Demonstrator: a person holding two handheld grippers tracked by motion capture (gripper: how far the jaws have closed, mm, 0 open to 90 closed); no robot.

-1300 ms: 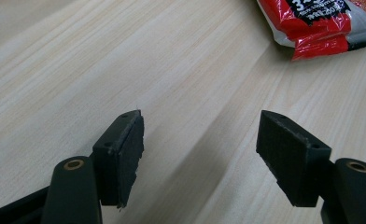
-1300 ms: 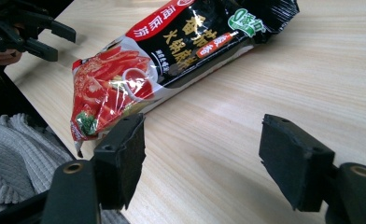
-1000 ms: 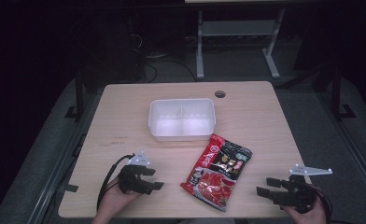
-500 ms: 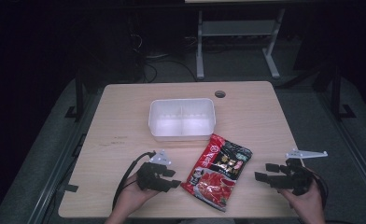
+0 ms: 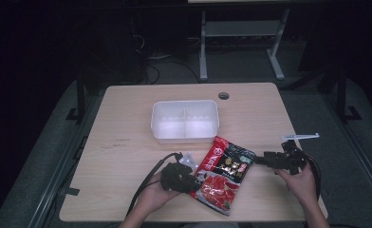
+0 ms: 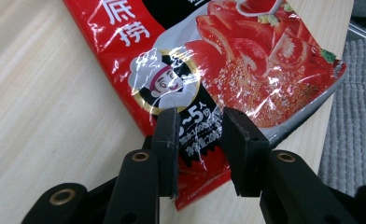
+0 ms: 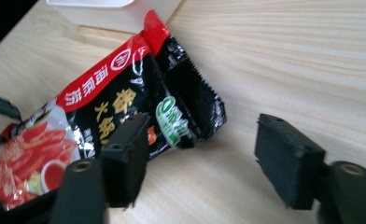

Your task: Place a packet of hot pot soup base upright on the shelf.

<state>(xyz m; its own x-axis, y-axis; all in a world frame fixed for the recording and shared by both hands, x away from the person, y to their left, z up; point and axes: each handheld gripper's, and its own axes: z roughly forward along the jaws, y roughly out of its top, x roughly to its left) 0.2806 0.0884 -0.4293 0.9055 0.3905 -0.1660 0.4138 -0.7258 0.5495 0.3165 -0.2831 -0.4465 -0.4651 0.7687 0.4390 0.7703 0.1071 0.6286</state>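
Note:
A red and black food packet [image 5: 224,170] lies flat on the wooden table [image 5: 127,137], just in front of a white plastic container [image 5: 184,121]. My left gripper [image 5: 195,183] is at the packet's left edge. In the left gripper view its jaws stand a little apart [image 6: 200,149] over the packet's [image 6: 246,60] red lower edge, open. My right gripper [image 5: 259,160] reaches the packet's right corner. In the right gripper view its jaws are wide open [image 7: 204,161], with the packet's [image 7: 125,93] black serrated corner lying between them, close to the left jaw.
The container [image 7: 116,14] has two compartments with nothing in them and sits mid-table. A cable hole [image 5: 223,95] lies near the table's far edge. The packet's lower end hangs near the table's front edge. Dark floor and a desk frame lie beyond.
My left gripper has moved right and reached the packet's left edge. My right gripper has moved left and forward to the packet's right corner. The packet has stayed put.

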